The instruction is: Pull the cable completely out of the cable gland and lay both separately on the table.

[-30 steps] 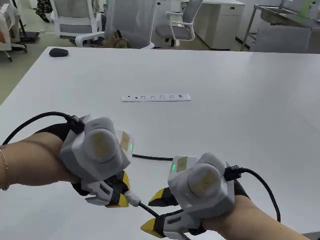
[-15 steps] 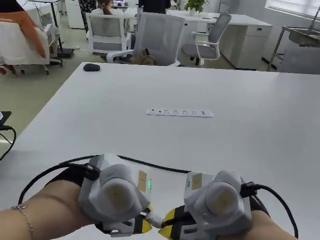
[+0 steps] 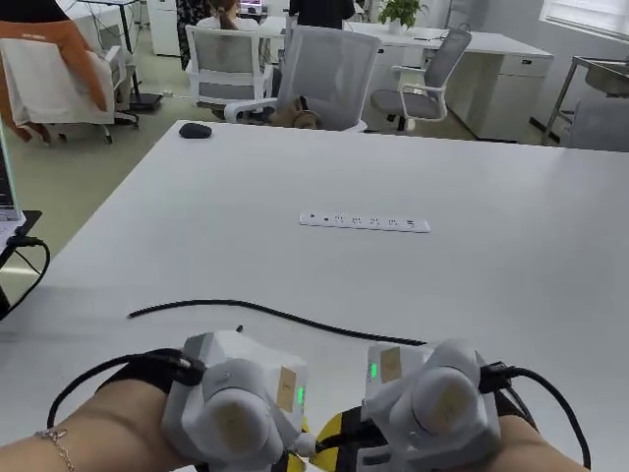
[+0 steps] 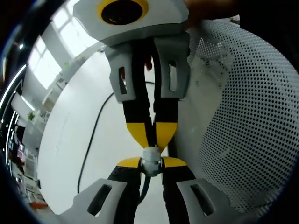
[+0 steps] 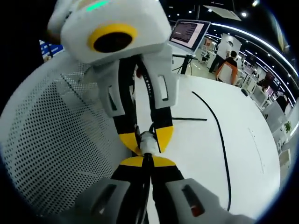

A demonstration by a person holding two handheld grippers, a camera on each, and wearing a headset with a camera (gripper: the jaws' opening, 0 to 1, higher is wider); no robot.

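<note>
White table (image 3: 491,177); power strip (image 3: 365,223), office chairs (image 3: 324,74) behind.

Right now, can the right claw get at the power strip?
Probably not yet: the right claw is shut on the cable at the cable gland, which the left claw holds. Otherwise only slack cable lies between it and the power strip.
</note>
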